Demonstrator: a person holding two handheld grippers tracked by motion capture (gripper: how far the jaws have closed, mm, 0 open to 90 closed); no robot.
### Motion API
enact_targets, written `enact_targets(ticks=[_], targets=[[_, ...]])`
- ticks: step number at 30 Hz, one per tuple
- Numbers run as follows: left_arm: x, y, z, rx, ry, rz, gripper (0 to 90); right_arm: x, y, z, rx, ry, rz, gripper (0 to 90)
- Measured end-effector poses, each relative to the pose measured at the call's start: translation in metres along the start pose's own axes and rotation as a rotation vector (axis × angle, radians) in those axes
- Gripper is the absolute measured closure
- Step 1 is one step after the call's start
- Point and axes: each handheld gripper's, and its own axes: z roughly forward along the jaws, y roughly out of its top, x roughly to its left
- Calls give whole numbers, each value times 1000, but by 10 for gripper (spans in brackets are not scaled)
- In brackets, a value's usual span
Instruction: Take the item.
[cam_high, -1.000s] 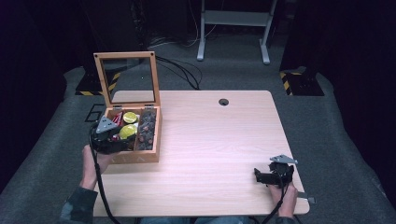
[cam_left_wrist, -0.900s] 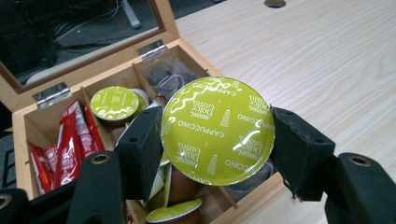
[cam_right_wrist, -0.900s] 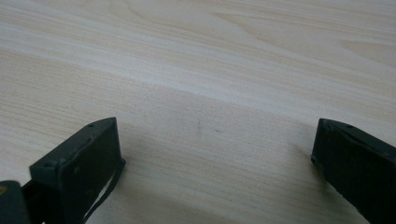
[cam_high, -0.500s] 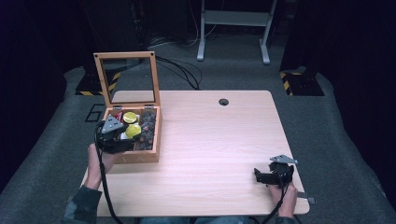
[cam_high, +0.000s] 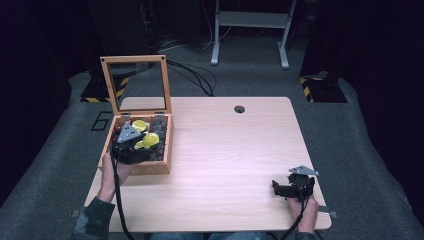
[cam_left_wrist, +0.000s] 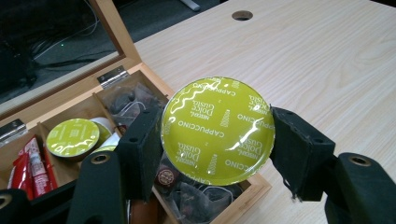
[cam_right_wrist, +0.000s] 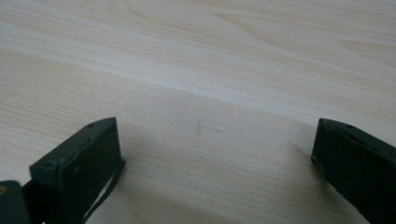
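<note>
Left tool (cam_left_wrist: 217, 154) now lifted, gripping yellow-green capsule (cam_left_wrist: 218, 124) above wooden box (cam_high: 159, 167), right tool (cam_high: 289, 187) unmoved, open

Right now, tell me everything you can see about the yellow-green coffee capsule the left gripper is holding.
The coffee capsule is round, with a shiny yellow-green foil lid printed in white with "Nescafé Dolce Gusto" and "Cappuccino" and a wavy line. The foil looks slightly creased and catches glare. The left gripper clamps it by its rim, one black jaw on each side, lid facing the camera. It is held above the near corner of the open wooden box, clear of the box's contents.
</note>
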Motion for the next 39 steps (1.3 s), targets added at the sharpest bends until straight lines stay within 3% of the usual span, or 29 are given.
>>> enact_targets(ticks=[20,39], targets=[[-19,10,14,1,-51,33,379,0,0,0,1,5,-5,7],[-44,19,40,-1,-108,51,379,0,0,-1,2,6,0,9]])
